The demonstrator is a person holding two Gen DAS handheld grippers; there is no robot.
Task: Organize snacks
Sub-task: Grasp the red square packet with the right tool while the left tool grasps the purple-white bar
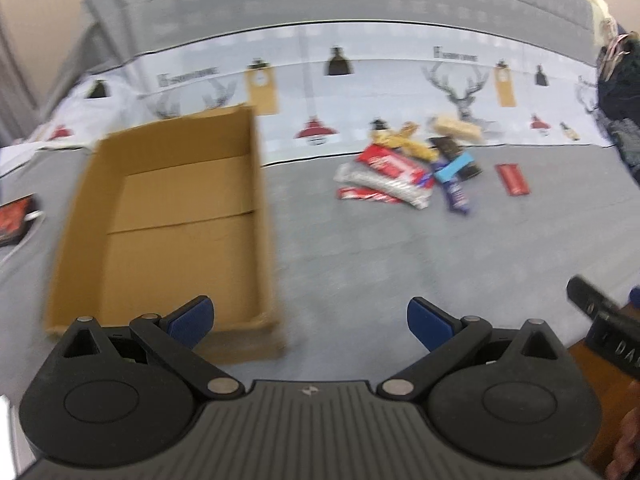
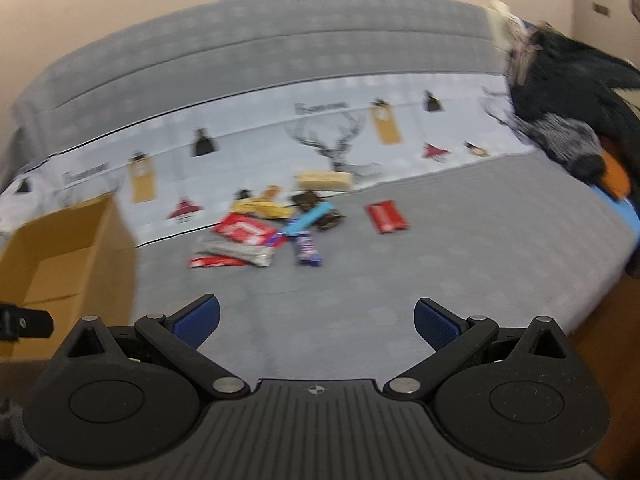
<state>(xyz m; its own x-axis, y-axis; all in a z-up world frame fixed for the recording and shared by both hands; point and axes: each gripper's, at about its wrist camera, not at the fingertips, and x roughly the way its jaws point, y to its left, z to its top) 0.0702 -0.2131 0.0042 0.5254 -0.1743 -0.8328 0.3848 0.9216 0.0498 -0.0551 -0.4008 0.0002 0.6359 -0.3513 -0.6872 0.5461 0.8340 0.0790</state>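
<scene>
An open, empty cardboard box lies on the grey bed cover at the left; its near corner also shows in the right wrist view. A pile of snack packets lies to its right, also in the right wrist view, with one red packet apart on the right. My left gripper is open and empty, near the box's front right corner. My right gripper is open and empty, well short of the pile.
A printed sheet with deer and lamps lies behind the snacks. Dark clothes are heaped at the right. A red and black packet lies at the far left. The bed's right edge drops to a brown floor.
</scene>
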